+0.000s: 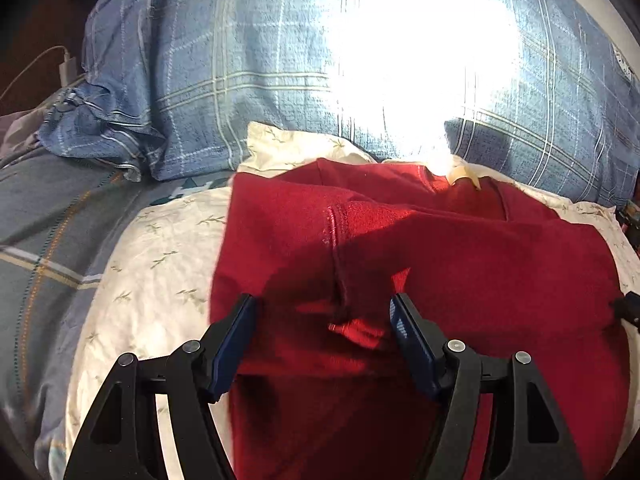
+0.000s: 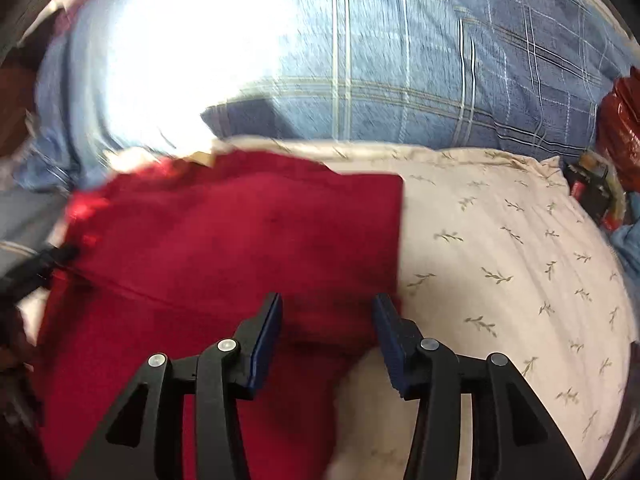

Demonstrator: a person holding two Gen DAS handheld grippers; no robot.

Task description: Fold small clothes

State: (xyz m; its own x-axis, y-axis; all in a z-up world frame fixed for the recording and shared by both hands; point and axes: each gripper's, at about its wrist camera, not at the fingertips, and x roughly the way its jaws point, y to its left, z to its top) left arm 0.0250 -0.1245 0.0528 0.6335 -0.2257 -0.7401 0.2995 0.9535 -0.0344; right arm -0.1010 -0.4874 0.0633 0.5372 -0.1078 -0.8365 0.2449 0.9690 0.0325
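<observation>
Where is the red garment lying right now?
The red garment lies on the cream leaf-print pillow, in front of the blue plaid bedding; it fills the centre of the left wrist view and the left half of the right wrist view.

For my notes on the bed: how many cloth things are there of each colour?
Red garment: 1
White pillow with leaf print: 1
Blue plaid pillows: 2
Total: 4
</observation>
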